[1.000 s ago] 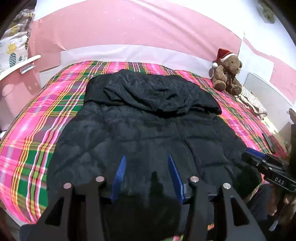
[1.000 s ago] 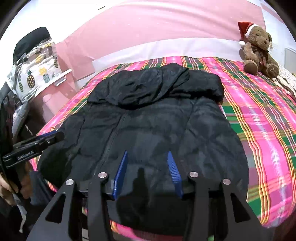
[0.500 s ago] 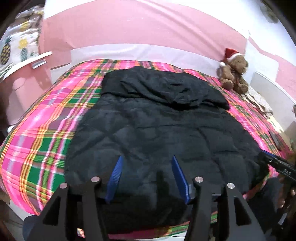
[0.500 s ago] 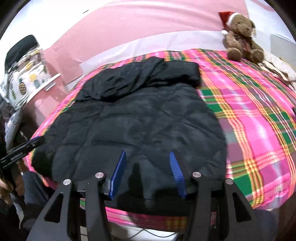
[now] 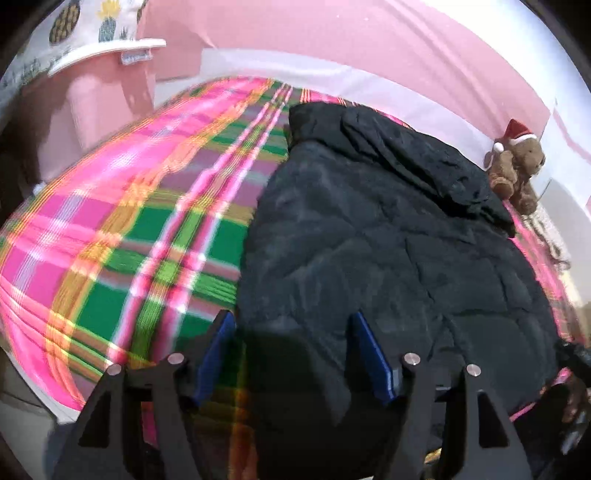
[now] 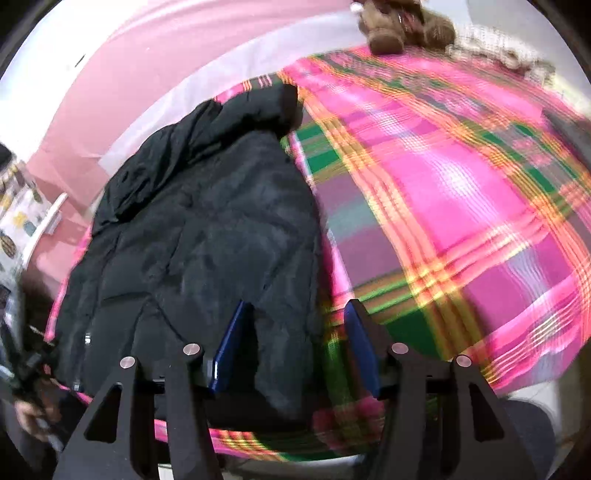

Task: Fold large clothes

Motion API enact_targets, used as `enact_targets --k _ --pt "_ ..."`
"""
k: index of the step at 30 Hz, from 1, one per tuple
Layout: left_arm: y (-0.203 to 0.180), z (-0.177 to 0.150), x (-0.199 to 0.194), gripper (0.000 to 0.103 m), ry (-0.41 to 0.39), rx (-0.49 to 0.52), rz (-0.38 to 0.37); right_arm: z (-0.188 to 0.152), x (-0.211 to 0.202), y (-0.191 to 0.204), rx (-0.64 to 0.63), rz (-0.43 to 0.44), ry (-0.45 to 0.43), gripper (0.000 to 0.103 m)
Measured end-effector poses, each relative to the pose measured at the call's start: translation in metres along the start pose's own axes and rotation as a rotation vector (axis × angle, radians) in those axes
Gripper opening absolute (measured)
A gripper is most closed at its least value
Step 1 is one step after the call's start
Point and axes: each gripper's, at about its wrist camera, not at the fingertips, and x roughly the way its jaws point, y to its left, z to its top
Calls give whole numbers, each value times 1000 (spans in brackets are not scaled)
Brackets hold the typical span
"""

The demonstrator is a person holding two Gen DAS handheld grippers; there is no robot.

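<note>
Both claws have spread to one black jacket's corners.

Pink-and-white wall behind plaid-covered bed

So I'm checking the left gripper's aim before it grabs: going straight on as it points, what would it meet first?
Probably the left edge of the black jacket near its hem; the open left gripper straddles that edge over the plaid bedspread. Depth is unclear.

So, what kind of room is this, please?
Most likely a bedroom. A black padded jacket lies on a bed with a pink and green plaid cover, a teddy bear in a Santa hat sits by the pink wall.
</note>
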Motion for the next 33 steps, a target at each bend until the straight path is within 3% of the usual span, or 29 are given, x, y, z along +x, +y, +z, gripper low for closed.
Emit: enact_targets --k 5,10,12,14,19,26,33 --pt "-8 -13 -3 69 4 16 -43 -11 -2 10 9 116 41 57" --pt "-10 -17 1 69 6 9 -35 -15 3 11 5 128 54 56" --pt "-12 -16 4 69 12 20 -24 -13 7 9 22 135 58 51" --pt "-13 -16 5 67 16 29 -17 -13 8 6 29 126 57 36" --pt "-14 -8 -8 24 5 15 -50 -10 -5 13 32 155 32 17" --pt "-17 8 -63 18 -107 17 -107 -6 -60 25 -13 225 -51 14" --pt "-13 8 -86 18 -134 -7 -142 -19 -85 28 1 255 -78 14"
